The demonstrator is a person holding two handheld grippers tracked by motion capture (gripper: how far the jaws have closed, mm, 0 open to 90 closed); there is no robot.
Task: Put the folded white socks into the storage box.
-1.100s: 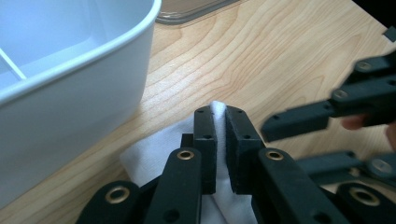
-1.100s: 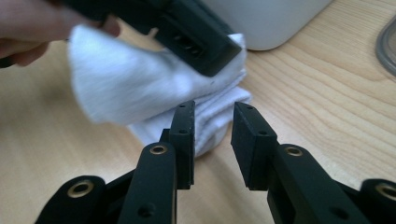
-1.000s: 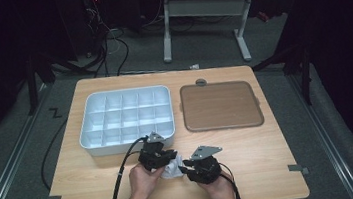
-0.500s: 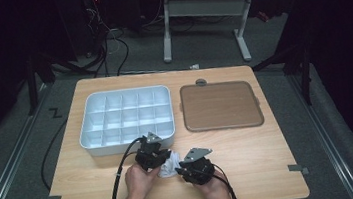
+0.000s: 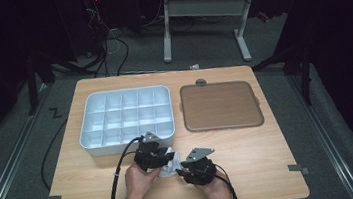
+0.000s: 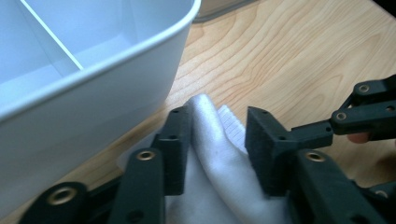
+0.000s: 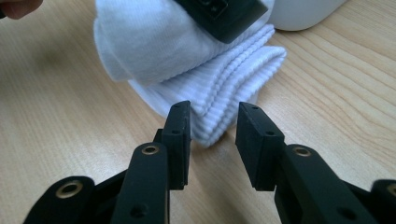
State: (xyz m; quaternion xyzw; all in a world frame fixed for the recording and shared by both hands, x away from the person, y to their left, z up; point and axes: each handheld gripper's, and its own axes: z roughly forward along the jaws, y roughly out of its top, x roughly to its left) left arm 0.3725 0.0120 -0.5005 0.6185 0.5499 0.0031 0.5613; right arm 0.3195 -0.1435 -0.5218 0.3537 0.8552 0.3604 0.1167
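a folded white sock (image 5: pixel 169 164) lies on the wooden table (image 5: pixel 271 154), just in front of the white compartment tray (image 5: pixel 126 118) and between two hand-held grippers. the left gripper (image 6: pixel 217 140), nearest the tray, has just been opening; its jaws stand apart with the sock's smooth fold between them, one pad against the cloth, the other clear of it. the right gripper (image 7: pixel 212 140), on the sock's far side from the tray, has also just been opening, jaws apart astride the ribbed cuff (image 7: pixel 233 88) without pressing it. a brown lid (image 5: pixel 220 105) lies beside the tray.
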